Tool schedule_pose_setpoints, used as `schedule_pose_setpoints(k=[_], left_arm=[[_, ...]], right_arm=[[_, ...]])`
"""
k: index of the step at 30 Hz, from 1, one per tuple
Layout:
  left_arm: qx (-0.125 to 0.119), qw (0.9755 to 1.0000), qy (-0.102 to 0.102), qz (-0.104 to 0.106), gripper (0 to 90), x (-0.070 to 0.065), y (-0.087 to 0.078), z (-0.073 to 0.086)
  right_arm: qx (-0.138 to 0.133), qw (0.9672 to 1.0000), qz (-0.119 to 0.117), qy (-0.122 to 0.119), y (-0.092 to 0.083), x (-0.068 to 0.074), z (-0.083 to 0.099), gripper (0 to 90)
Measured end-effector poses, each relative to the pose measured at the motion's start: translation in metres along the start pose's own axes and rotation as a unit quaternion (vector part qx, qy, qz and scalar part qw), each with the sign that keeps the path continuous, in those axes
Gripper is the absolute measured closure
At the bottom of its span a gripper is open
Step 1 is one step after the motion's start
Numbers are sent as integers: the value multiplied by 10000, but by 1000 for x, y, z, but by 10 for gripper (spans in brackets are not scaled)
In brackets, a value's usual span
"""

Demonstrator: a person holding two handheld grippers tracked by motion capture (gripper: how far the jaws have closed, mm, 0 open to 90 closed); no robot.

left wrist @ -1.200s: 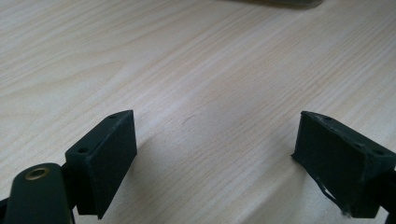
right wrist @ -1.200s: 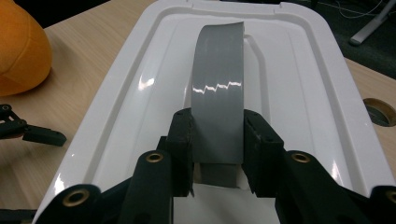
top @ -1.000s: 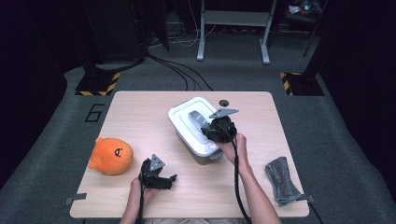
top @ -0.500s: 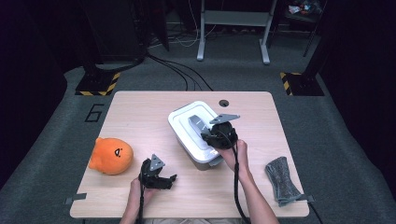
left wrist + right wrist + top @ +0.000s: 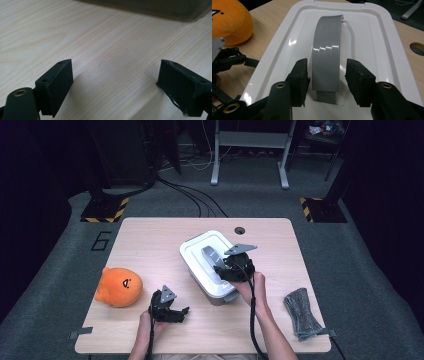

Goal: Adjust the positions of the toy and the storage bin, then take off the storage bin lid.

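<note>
A white lidded box stands mid-table, with a grey arched handle on its lid. My right gripper hovers over the lid. In the right gripper view its jaws straddle the near end of the handle, with a small gap on each side. They have just been opening, so the gripper is open. My left gripper rests on the table in front of the box. Its jaws stand wide open over bare wood.
An orange plush lies at the table's front left, also seen in the right gripper view. A grey folded cloth lies at the front right corner. A cable hole sits behind the box.
My right gripper has slid a little along the lid toward the person. The left gripper, the plush and the cloth have not moved.
</note>
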State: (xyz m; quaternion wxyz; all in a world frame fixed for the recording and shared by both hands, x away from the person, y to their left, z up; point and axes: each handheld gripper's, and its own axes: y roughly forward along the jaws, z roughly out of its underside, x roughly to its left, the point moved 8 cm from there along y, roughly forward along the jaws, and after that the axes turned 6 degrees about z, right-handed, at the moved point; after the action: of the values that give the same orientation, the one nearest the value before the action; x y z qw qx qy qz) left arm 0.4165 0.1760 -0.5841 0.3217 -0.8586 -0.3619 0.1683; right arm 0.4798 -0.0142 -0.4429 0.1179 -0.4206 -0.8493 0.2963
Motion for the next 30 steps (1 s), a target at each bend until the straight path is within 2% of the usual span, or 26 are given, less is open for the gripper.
schedule_pose_setpoints(k=[4, 7, 8, 11, 15, 17, 21, 25, 30], left_arm=[[23, 10000, 5, 12, 125, 0, 0, 0], [22, 10000, 1, 6, 125, 0, 0, 0], [22, 10000, -4, 3, 125, 0, 0, 0], [24, 10000, -6, 2, 125, 0, 0, 0], [24, 10000, -5, 1, 125, 0, 0, 0], [7, 10000, -8, -11, 125, 0, 0, 0], [23, 10000, -7, -2, 125, 0, 0, 0], [22, 10000, -7, -1, 125, 0, 0, 0], [3, 10000, -11, -20, 125, 0, 0, 0]], right_arm=[[53, 9999, 81, -87, 1, -2, -7, 412], [83, 9997, 122, -181, 4, -3, -12, 414], [99, 9998, 135, -129, 5, -2, -14, 417], [163, 9994, 135, -279, 11, -4, -18, 445], [248, 9991, 116, -310, 18, -3, -22, 497], [291, 9992, 135, -241, 20, -1, -23, 507], [315, 9990, 173, -252, 22, 0, -25, 553], [329, 9991, 185, -195, 23, 3, -25, 642], [323, 9992, 220, -105, 23, 4, -26, 657]])
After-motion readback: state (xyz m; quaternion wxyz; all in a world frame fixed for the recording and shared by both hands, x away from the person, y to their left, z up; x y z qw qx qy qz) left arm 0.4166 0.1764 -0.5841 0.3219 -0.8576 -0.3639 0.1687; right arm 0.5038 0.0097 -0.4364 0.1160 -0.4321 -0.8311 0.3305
